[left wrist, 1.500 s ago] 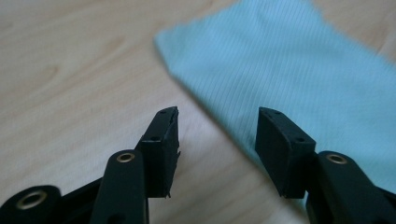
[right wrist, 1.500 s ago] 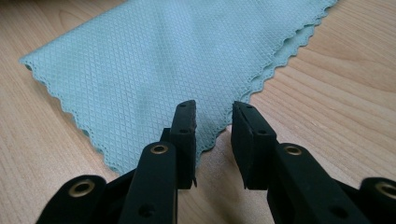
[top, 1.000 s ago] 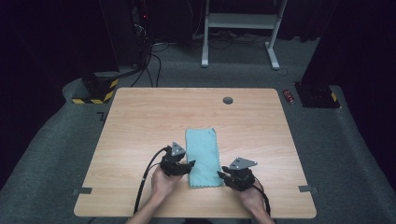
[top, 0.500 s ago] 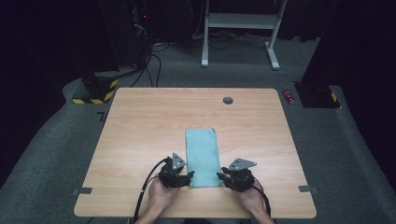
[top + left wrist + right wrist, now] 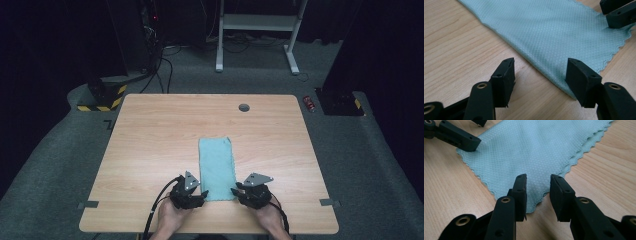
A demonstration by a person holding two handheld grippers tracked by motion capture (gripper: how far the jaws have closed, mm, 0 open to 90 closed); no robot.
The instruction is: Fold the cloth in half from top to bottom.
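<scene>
The teal microfibre cloth (image 5: 217, 167) lies flat as a long folded strip on the wooden surface (image 5: 150, 135), running from the centre toward 6 o'clock, its near end between the two grippers. There is one cloth. In the right gripper view (image 5: 536, 152) a second layer peeks out along the scalloped edge at 2 o'clock, so it is folded at least once; how many layers lie beneath I cannot tell.

Two grippers are at work. The left gripper (image 5: 196, 192) sits at 7 o'clock of the cloth's near end, the right gripper (image 5: 239, 191) at 5 o'clock. In the left gripper view, the left gripper (image 5: 541, 72) stands wide open, one pad over bare wood and the other at the cloth's long edge (image 5: 544, 37), nothing pinched. In its own view the right gripper (image 5: 538, 187) is partly open and straddles the cloth's near corner, with a clear gap on both sides, so it grips nothing.

The person's hands are cut off by the bottom edge of the high view, and the grippers' bodies hide the cloth's two near corners there. Each gripper view crops the cloth's far end.

One round grommet hole (image 5: 244, 107) sits at 12 o'clock on the surface. On the carpet past the surface's 2 o'clock corner lies one small red object (image 5: 310, 103), too small to identify. The room behind is dark; one white desk frame (image 5: 260, 30) is discernible.
</scene>
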